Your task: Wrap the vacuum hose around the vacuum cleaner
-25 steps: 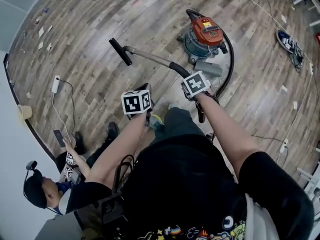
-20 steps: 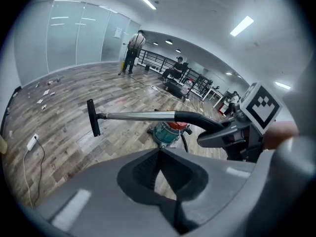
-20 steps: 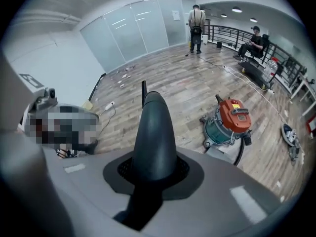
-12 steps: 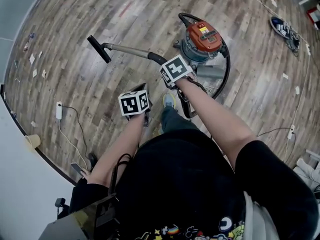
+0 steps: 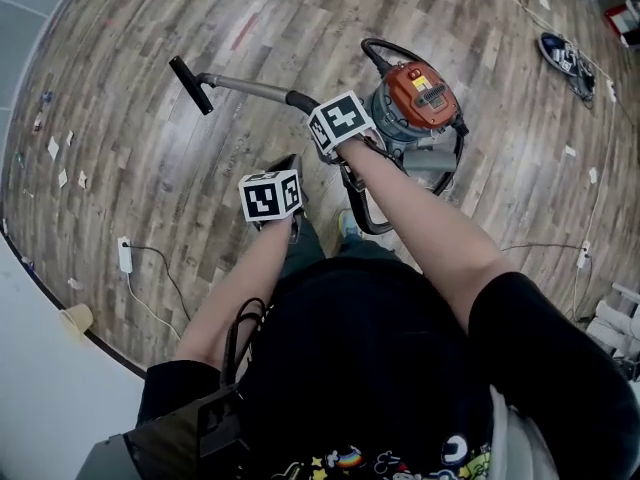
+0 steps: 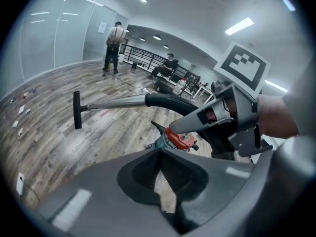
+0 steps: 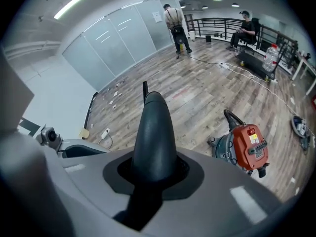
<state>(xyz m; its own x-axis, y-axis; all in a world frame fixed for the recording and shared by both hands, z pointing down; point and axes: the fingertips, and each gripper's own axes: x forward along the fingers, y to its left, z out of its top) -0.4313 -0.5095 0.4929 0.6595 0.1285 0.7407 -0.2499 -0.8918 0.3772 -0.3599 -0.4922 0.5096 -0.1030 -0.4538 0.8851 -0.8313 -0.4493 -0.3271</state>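
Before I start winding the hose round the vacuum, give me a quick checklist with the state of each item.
1. Right gripper shut on the handle: ok.
2. Left gripper free to take the hose: ok, jaws apart, nothing between them.
3. Vacuum upright: ok.
4. Hose wrapped round the vacuum: not ok, it hangs in a loose loop beside it.
5. Nozzle lifted off the floor: cannot tell.
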